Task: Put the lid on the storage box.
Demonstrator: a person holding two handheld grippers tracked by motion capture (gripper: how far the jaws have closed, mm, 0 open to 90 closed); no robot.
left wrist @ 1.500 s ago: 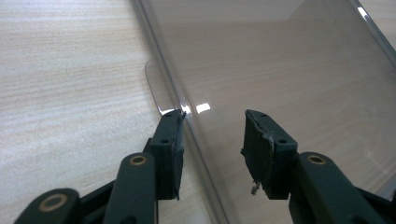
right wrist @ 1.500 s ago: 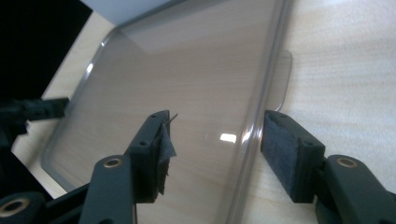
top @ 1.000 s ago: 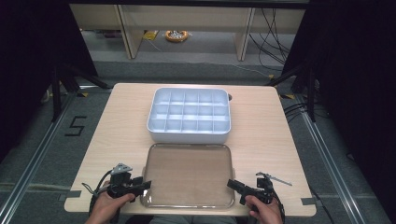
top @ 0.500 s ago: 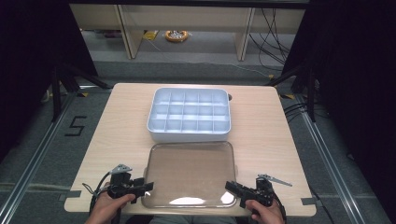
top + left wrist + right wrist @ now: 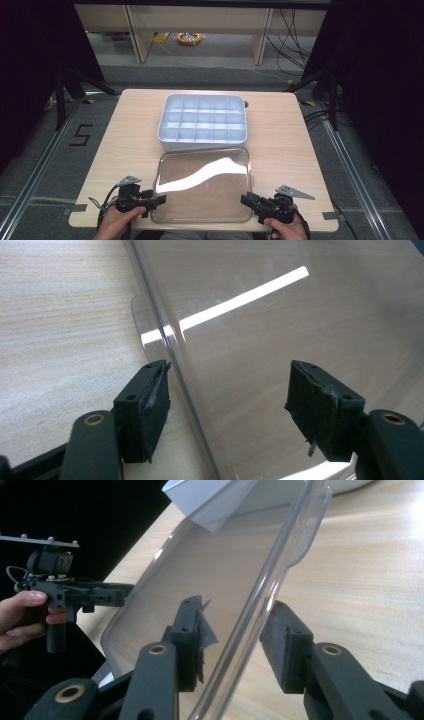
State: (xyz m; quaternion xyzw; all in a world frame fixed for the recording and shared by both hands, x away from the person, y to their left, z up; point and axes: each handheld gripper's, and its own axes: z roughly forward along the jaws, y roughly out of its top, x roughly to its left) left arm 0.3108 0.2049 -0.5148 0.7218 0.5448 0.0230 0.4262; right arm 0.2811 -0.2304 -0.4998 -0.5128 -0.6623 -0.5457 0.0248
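While glare streaks its glossy surface, a clear plastic lid with rounded corners lies at the near edge of the pale wood-grain tabletop, just in front of a white box divided into square compartments; bare wood stretches to either side. The left claw stands wide apart astride the lid's left rim, one pad on the wood, not touching the plastic; the right claw stands apart around the lid's raised right rim, neither pad visibly pressing it.
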